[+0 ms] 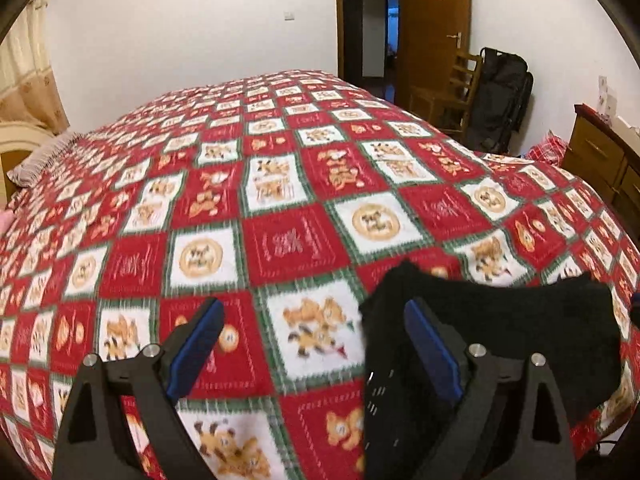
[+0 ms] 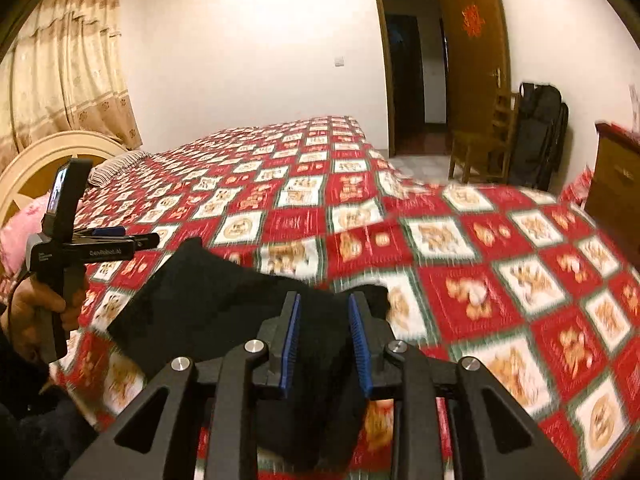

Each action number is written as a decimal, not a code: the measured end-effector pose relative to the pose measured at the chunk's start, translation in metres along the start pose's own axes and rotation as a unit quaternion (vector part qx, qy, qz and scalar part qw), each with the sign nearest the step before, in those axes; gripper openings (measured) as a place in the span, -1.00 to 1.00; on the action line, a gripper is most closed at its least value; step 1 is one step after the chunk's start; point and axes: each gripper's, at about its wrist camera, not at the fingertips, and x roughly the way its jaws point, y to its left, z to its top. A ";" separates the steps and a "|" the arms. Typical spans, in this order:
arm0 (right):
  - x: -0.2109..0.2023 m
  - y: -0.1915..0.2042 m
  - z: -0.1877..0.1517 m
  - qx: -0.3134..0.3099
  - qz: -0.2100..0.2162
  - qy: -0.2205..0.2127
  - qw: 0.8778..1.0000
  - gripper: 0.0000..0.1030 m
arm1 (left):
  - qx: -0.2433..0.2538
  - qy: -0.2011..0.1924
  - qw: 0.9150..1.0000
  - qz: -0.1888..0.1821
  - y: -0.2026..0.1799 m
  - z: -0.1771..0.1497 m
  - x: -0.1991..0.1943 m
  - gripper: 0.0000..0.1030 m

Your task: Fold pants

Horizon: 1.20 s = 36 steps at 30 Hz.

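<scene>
White walls close the room, with a brown door [image 2: 478,60] standing open in the upper right of the right wrist view and a beige curtain [image 2: 68,64] in the upper left. Most of both views is filled by a bed [image 1: 280,240] under a red, white and green checked cover with small bear pictures. A wooden chair [image 1: 452,96] and a black bag [image 1: 502,100] stand by the wall near the door, and a wooden dresser [image 1: 600,160] is at the right edge.

Black pants [image 1: 500,320] lie folded into a compact heap on the cover, low and right of centre in the left wrist view, low and left of centre in the right wrist view.

In the left wrist view the left claw [image 1: 312,344] stands wide, with only the cover between its blue pads; its right finger is in front of the pants' left edge. The right wrist view shows it from the side at the left edge, held by a hand [image 2: 36,320].

The right claw [image 2: 324,340] is narrow. Its blue pads stand over the black cloth with a small gap, and I cannot tell whether they press on it.
</scene>
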 end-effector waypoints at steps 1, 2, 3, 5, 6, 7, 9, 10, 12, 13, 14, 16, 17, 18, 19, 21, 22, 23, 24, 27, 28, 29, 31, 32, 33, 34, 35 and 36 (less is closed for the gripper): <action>0.007 0.003 0.004 -0.004 0.009 0.004 1.000 -0.49 | 0.003 -0.001 1.000 0.001 -0.004 0.003 0.003 0.82; 0.014 0.007 0.006 -0.015 0.016 0.007 1.000 -0.49 | 0.005 -0.004 1.000 0.000 -0.011 0.007 0.008 0.82; 0.025 0.013 0.007 -0.035 0.021 0.015 0.999 -0.49 | 0.004 -0.003 1.000 0.002 -0.015 0.008 0.012 0.82; 0.045 0.021 0.006 -0.065 0.016 0.037 0.997 -0.49 | -0.006 0.017 1.000 0.012 -0.025 0.009 0.028 0.82; 0.059 0.020 0.004 -0.073 -0.003 0.054 0.996 -0.49 | -0.014 0.026 0.999 0.015 -0.027 0.008 0.036 0.82; 0.068 0.016 0.002 -0.074 -0.023 0.068 0.995 -0.51 | -0.022 0.034 0.999 0.022 -0.028 0.007 0.043 0.82; 0.076 0.006 0.002 -0.069 -0.026 0.063 0.995 -0.60 | -0.031 0.054 0.997 0.042 -0.028 0.003 0.061 0.83; 0.078 0.005 0.002 -0.070 -0.034 0.063 0.995 -0.60 | -0.036 0.058 0.997 0.047 -0.028 0.001 0.064 0.85; 0.086 -0.003 0.006 -0.055 -0.034 0.066 0.996 -0.60 | -0.068 0.067 0.995 0.039 -0.020 -0.003 0.072 0.89; 0.090 -0.007 0.007 -0.042 -0.028 0.066 0.997 -0.60 | -0.076 0.071 0.994 0.036 -0.017 -0.003 0.073 0.91; 0.092 -0.011 0.008 -0.031 -0.023 0.068 0.997 -0.60 | -0.082 0.076 0.993 0.033 -0.015 -0.003 0.076 0.94; 0.092 -0.013 0.011 -0.016 -0.012 0.069 0.997 -0.60 | -0.089 0.082 0.992 0.024 -0.012 -0.004 0.078 0.94; 0.087 -0.013 0.011 -0.008 -0.005 0.061 0.998 -0.60 | -0.089 0.086 0.992 0.019 -0.011 -0.004 0.076 0.94; 0.079 -0.013 0.011 -0.001 0.000 0.049 0.999 -0.57 | -0.085 0.086 0.992 0.017 -0.012 -0.003 0.074 0.94; 0.063 -0.009 0.009 0.001 0.002 0.025 1.000 -0.54 | -0.079 0.083 0.993 0.019 -0.012 -0.002 0.068 0.93; 0.043 0.000 0.007 -0.019 0.011 0.002 1.000 -0.54 | -0.058 0.066 0.996 0.027 -0.016 0.000 0.050 0.92; 0.030 0.008 0.003 -0.035 0.023 -0.005 0.999 -0.54 | -0.048 0.057 0.997 0.031 -0.018 0.001 0.042 0.92; 0.022 0.014 -0.001 -0.043 0.037 -0.005 0.998 -0.54 | -0.034 0.046 0.998 0.036 -0.022 0.002 0.033 0.92; 0.017 0.019 -0.006 -0.049 0.055 0.001 0.997 -0.54 | -0.019 0.034 0.998 0.041 -0.027 0.002 0.023 0.92; 0.013 0.033 -0.026 -0.076 0.084 0.043 0.993 -0.54 | 0.005 0.019 0.999 0.041 -0.043 -0.005 0.008 0.92; 0.015 0.036 -0.034 -0.091 0.080 0.059 0.991 -0.54 | 0.010 0.022 0.999 0.036 -0.044 -0.006 0.010 0.92; 0.016 0.037 -0.041 -0.100 0.073 0.069 0.990 -0.54 | 0.017 0.028 0.999 0.032 -0.049 -0.008 0.014 0.92; 0.022 0.030 -0.053 -0.101 0.061 0.094 0.989 -0.54 | 0.026 0.047 0.998 0.036 -0.054 -0.015 0.025 0.92; 0.023 0.026 -0.057 -0.091 0.067 0.097 0.989 -0.54 | 0.025 0.049 0.998 0.033 -0.055 -0.016 0.026 0.92; 0.022 0.021 -0.059 -0.079 0.074 0.094 0.990 -0.54 | 0.023 0.052 0.998 0.029 -0.056 -0.018 0.030 0.92; 0.021 0.016 -0.060 -0.065 0.081 0.090 0.991 -0.54 | 0.023 0.055 0.998 0.028 -0.057 -0.019 0.030 0.92; 0.021 0.013 -0.060 -0.057 0.084 0.090 0.991 -0.54 | 0.025 0.057 0.998 0.029 -0.058 -0.020 0.031 0.92; 0.020 0.013 -0.059 -0.057 0.083 0.091 0.991 -0.54 | 0.026 0.055 0.998 0.030 -0.058 -0.021 0.032 0.92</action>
